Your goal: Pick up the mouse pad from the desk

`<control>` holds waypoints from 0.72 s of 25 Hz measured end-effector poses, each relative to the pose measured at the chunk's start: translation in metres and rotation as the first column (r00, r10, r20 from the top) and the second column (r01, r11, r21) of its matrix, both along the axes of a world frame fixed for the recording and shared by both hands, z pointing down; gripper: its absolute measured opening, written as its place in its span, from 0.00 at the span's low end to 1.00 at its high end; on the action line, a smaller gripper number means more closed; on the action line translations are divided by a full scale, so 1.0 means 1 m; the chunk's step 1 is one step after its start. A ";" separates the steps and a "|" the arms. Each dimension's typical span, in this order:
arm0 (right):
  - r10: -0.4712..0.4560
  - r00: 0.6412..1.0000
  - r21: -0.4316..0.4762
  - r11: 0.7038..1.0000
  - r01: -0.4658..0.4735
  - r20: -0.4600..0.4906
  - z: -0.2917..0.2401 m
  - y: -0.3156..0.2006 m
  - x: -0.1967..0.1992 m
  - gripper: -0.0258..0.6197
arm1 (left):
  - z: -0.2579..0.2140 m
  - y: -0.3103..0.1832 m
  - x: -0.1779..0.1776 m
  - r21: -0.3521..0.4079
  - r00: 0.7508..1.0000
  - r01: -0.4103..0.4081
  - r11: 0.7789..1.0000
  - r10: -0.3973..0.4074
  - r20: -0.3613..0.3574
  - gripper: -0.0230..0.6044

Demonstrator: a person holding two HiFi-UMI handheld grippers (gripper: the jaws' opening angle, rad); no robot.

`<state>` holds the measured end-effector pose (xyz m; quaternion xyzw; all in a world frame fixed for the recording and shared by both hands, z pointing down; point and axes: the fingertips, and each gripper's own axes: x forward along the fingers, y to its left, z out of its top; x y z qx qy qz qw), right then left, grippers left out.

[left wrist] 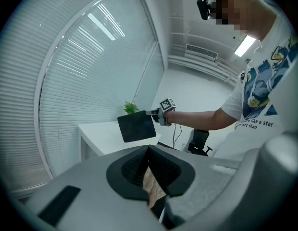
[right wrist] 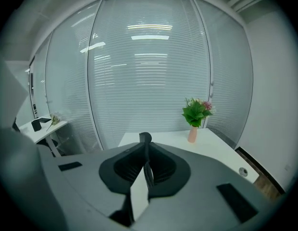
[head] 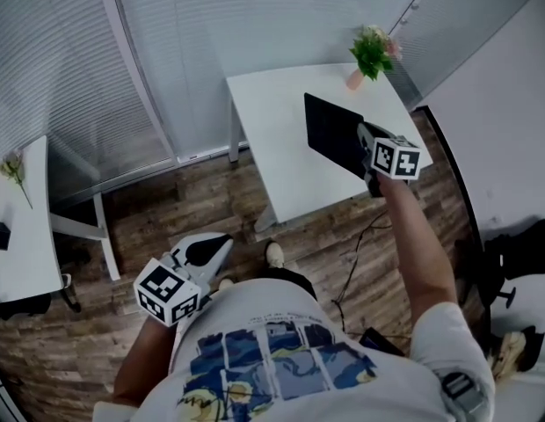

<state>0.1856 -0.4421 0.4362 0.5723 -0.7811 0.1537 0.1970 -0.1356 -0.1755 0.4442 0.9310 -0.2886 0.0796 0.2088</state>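
The black mouse pad [head: 330,130] hangs in the air above the white desk [head: 272,121], tilted with its near edge up. My right gripper [head: 364,141] is shut on the pad's right edge, arm stretched out over the desk. In the left gripper view the pad [left wrist: 136,126] shows as a dark square held by the right gripper [left wrist: 153,113] over the desk [left wrist: 98,134]. In the right gripper view the pad [right wrist: 145,139] is a thin edge-on strip between the jaws. My left gripper [head: 221,246] hangs low at my left side over the wood floor, jaws shut and empty [left wrist: 148,150].
A potted plant in a pink vase [head: 371,55] stands at the desk's far right corner. A second white desk [head: 18,227] is at the left. A black chair [head: 519,253] and cables [head: 360,236] lie to the right. Window blinds line the far wall.
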 end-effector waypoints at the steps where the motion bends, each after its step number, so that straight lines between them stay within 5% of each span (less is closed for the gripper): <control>1: -0.001 1.000 0.008 1.000 0.001 -0.001 -0.007 0.004 -0.003 0.08 | 0.001 0.005 -0.002 0.000 1.000 -0.007 1.000 0.007 0.000 0.04; 18: -0.022 0.998 0.063 0.998 0.019 0.052 -0.109 0.086 -0.054 0.08 | 0.002 0.057 -0.020 0.020 0.995 -0.085 0.996 0.086 -0.043 0.04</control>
